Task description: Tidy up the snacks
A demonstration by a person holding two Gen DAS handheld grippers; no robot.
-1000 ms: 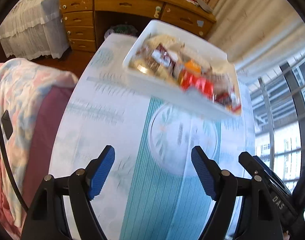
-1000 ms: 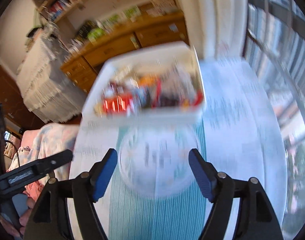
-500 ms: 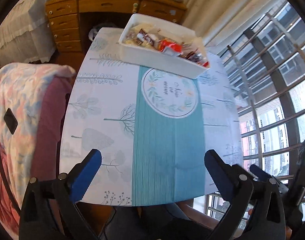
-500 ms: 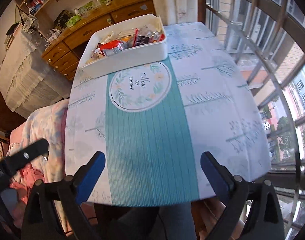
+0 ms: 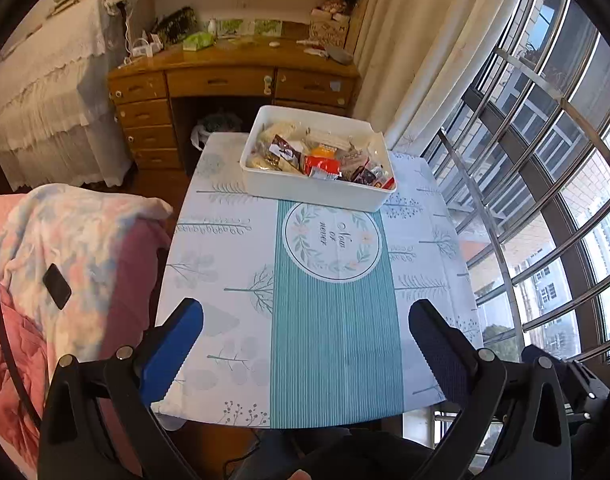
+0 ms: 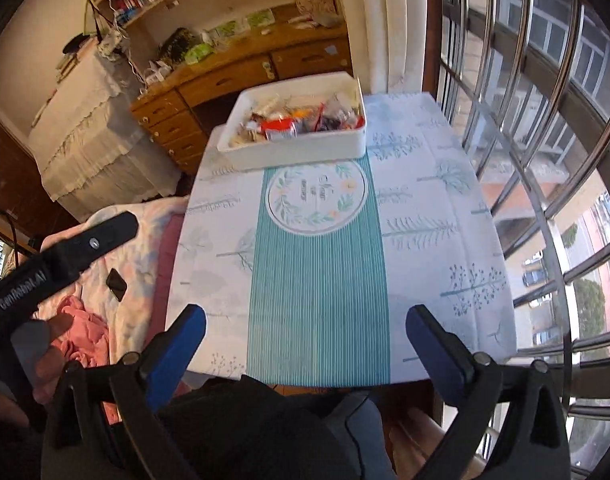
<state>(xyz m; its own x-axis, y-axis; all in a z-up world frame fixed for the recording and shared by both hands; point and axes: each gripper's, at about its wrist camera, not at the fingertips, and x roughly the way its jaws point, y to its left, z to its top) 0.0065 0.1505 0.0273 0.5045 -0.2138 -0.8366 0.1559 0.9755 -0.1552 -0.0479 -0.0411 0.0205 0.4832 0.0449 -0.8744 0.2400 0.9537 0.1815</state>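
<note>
Left wrist view: the left gripper (image 5: 305, 344) is held above the near edge of the table (image 5: 225, 280), jaws spread wide, nothing between the blue pads (image 5: 173, 352). Its jaws have just been opening, with nothing between them. The white tub (image 5: 313, 192) is set at the far end of the table, well apart from the gripper, touching the far rim of the round emblem (image 5: 332, 242) printed on the teal stripe of the tablecloth. The tub is filled with mixed snack packets (image 5: 321, 158); a red one and an orange one can be made out, the rest are too small to tell.

Right wrist view: the right gripper (image 6: 305, 340) is likewise held over the near table edge, jaws spread wide and just opened further, nothing pinched. The same tub (image 6: 297, 148) is seen at the far end. The left gripper's body is seen at lower left, held in a hand (image 6: 41, 356). A wooden desk (image 5: 233, 80) stands beyond the table, and a window with metal bars (image 5: 545, 184) is at the right.
</note>
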